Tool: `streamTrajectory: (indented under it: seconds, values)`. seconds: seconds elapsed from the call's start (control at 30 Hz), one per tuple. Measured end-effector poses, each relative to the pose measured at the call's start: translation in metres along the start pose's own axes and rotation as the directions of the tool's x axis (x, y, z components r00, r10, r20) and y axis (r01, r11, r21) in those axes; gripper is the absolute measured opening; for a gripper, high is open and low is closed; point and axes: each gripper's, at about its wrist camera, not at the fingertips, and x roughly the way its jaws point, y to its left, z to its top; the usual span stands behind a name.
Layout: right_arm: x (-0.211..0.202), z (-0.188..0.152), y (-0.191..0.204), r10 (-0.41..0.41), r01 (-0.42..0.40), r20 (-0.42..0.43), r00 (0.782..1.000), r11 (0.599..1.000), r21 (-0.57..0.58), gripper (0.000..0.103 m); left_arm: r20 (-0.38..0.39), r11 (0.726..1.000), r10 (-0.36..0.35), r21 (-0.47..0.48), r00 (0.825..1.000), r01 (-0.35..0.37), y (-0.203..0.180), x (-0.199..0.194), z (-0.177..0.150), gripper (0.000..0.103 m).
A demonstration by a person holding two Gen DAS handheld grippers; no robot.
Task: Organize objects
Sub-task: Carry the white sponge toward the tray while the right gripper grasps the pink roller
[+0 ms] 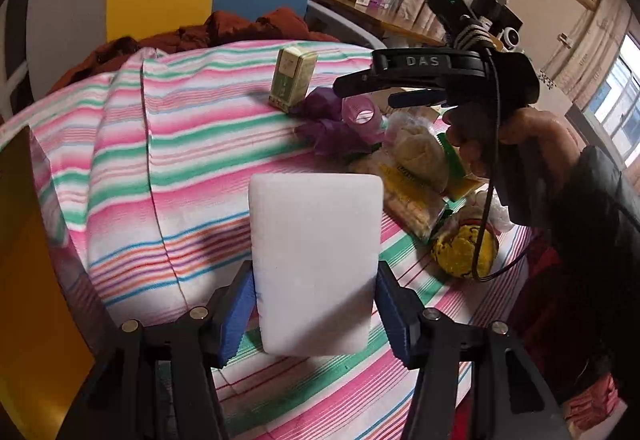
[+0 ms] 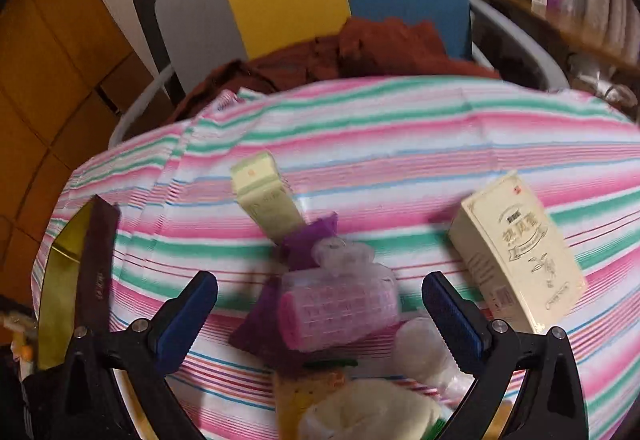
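Note:
My left gripper (image 1: 314,292) is shut on a white rectangular block (image 1: 316,240), held upright above the striped cloth (image 1: 192,168). To its right lies a pile: a pink hair roller (image 1: 362,116), purple sachets (image 1: 332,132), bagged buns (image 1: 420,156) and a yellow round item (image 1: 460,252). A hand holds my right gripper (image 1: 384,92) over that pile. In the right wrist view the right gripper (image 2: 320,316) is open, its blue pads (image 2: 188,316) on either side of and above the pink hair roller (image 2: 340,316), not touching it.
A small green and cream box (image 1: 294,80) stands behind the pile, and a larger cream box (image 2: 516,252) lies to the right. A yellow box with a dark lid (image 2: 64,280) is at the cloth's left edge. Rust-coloured fabric (image 2: 360,44) lies behind the table.

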Motion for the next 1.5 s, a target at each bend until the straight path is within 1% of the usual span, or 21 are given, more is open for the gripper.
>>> streamTrajectory:
  seconds: [0.13, 0.27, 0.33, 0.37, 0.4, 0.43, 0.5, 0.57, 0.6, 0.73, 0.77, 0.8, 0.87, 1.03, 1.13, 1.17, 1.23, 1.27, 1.3, 1.43, 1.5]
  values:
    - [0.007, 0.001, -0.005, 0.004, -0.004, -0.019, 1.000, 1.000, -0.018, 0.102, -0.001, 1.000, 0.000, -0.001, 1.000, 0.000, 0.000, 0.003, 0.001, 0.059]
    - [0.012, 0.001, -0.002, 0.004, -0.006, -0.036, 0.999, 0.999, -0.052, 0.095, 0.005, 1.000, -0.004, -0.007, 1.000, 0.004, 0.001, 0.000, 0.002, 0.059]
    - [0.012, 0.001, 0.003, 0.002, -0.005, -0.036, 0.999, 0.996, -0.084, 0.084, 0.010, 1.000, -0.004, -0.011, 1.000, 0.004, 0.001, -0.001, 0.001, 0.058]
    - [0.012, 0.000, 0.006, 0.001, -0.005, -0.034, 0.999, 0.995, -0.102, 0.071, 0.017, 1.000, -0.006, -0.016, 1.000, 0.006, 0.001, -0.003, 0.001, 0.058]
    - [0.011, -0.001, 0.007, -0.003, 0.000, -0.032, 0.999, 0.993, -0.116, 0.063, 0.023, 1.000, -0.008, -0.021, 1.000, 0.008, 0.001, -0.005, 0.002, 0.058]
    - [0.009, -0.001, 0.009, -0.004, 0.001, -0.025, 1.000, 0.992, -0.128, 0.061, 0.028, 1.000, -0.012, -0.024, 1.000, 0.013, 0.001, -0.008, 0.002, 0.058]
    - [0.001, 0.001, 0.009, 0.010, -0.009, 0.001, 1.000, 0.992, -0.129, 0.046, 0.049, 1.000, -0.016, -0.023, 0.999, 0.017, -0.002, -0.015, 0.003, 0.058]
    - [-0.008, 0.002, 0.008, 0.027, -0.024, 0.026, 0.999, 0.993, -0.117, 0.035, 0.062, 1.000, -0.020, -0.019, 0.998, 0.021, -0.005, -0.020, 0.003, 0.058]
    - [-0.014, 0.003, 0.006, 0.037, -0.032, 0.040, 0.999, 0.993, -0.113, 0.032, 0.065, 1.000, -0.020, -0.023, 0.998, 0.022, -0.006, -0.021, 0.003, 0.058]
    - [-0.018, 0.004, 0.006, 0.075, -0.071, 0.047, 0.996, 0.993, -0.095, 0.032, 0.047, 0.999, -0.013, -0.040, 0.999, 0.015, -0.008, -0.022, -0.001, 0.058]
    - [-0.018, 0.004, 0.007, 0.059, -0.054, 0.043, 0.997, 0.994, -0.097, 0.043, 0.043, 0.999, -0.018, -0.045, 0.999, 0.020, -0.008, -0.022, -0.002, 0.058]
    - [-0.015, 0.003, 0.007, 0.033, -0.030, 0.034, 0.999, 0.995, -0.099, 0.067, 0.040, 0.998, -0.023, -0.050, 0.999, 0.024, -0.007, -0.022, -0.003, 0.058]
    - [-0.009, 0.003, 0.007, 0.023, -0.022, 0.009, 1.000, 0.995, -0.102, 0.085, 0.037, 0.998, -0.028, -0.049, 0.999, 0.030, -0.009, -0.023, -0.004, 0.058]
    - [0.000, 0.005, 0.002, 0.011, -0.011, -0.006, 1.000, 0.995, -0.099, 0.084, 0.043, 0.997, -0.049, -0.051, 0.998, 0.051, -0.010, -0.026, -0.003, 0.058]
    - [-0.001, 0.005, -0.007, -0.036, 0.036, 0.004, 0.999, 0.996, -0.077, 0.084, 0.048, 0.996, -0.059, -0.058, 0.997, 0.062, -0.008, -0.027, -0.003, 0.058]
    - [-0.001, 0.005, -0.010, -0.051, 0.052, 0.009, 0.999, 0.996, -0.070, 0.082, 0.047, 0.996, -0.062, -0.061, 0.997, 0.064, -0.008, -0.026, -0.002, 0.058]
    - [-0.003, 0.006, -0.012, -0.036, 0.037, 0.006, 0.999, 0.997, -0.068, 0.071, 0.048, 0.995, -0.065, -0.069, 0.997, 0.068, -0.005, -0.026, -0.002, 0.058]
    - [-0.005, 0.005, -0.011, -0.034, 0.035, 0.012, 0.999, 0.996, -0.078, 0.058, 0.048, 0.995, -0.067, -0.073, 0.997, 0.071, -0.003, -0.025, -0.002, 0.058]
    - [-0.006, 0.005, -0.009, -0.031, 0.033, 0.017, 0.999, 0.995, -0.090, 0.037, 0.048, 0.994, -0.068, -0.077, 0.997, 0.072, -0.002, -0.025, -0.002, 0.058]
    - [-0.003, 0.004, -0.004, -0.040, 0.040, 0.005, 0.999, 0.993, -0.115, 0.036, 0.049, 0.994, -0.071, -0.080, 0.996, 0.075, 0.000, -0.025, -0.002, 0.058]
    - [-0.004, 0.005, -0.010, -0.033, 0.034, 0.009, 0.999, 0.996, -0.083, 0.035, 0.055, 0.994, -0.070, -0.082, 0.996, 0.074, 0.000, -0.028, -0.002, 0.058]
